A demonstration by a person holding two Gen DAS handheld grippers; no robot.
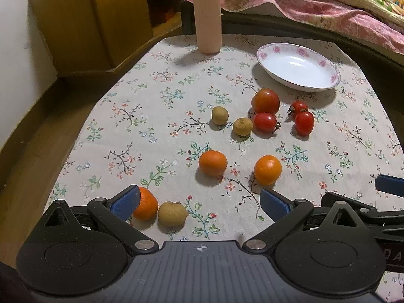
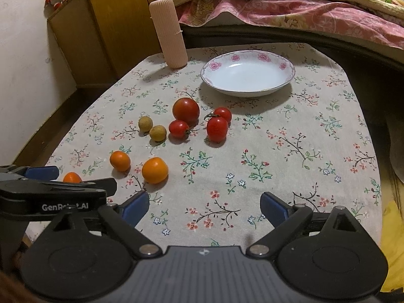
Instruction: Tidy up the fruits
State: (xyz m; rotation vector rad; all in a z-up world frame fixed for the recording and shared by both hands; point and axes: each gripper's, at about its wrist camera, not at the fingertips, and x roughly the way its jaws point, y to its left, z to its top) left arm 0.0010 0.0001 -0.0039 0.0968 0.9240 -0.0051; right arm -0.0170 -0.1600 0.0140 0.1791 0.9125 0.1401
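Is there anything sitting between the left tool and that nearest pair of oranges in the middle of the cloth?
Nothing visible. The left tool is open, and only bare tablecloth separates it from the two oranges. A third orange and a longan lie beside its left finger, off that line.

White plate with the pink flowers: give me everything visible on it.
The plate is a shallow, round dish, glossy white like glazed ceramic, with pink flower prints around the rim and a thin dark line at the edge. It holds nothing. It sits flat and upright on the floral tablecloth at the far side of the table, right of the tall ribbed beige container. The nearest fruit, the large tomato, lies just in front and apart. Nothing touches the plate but the cloth.
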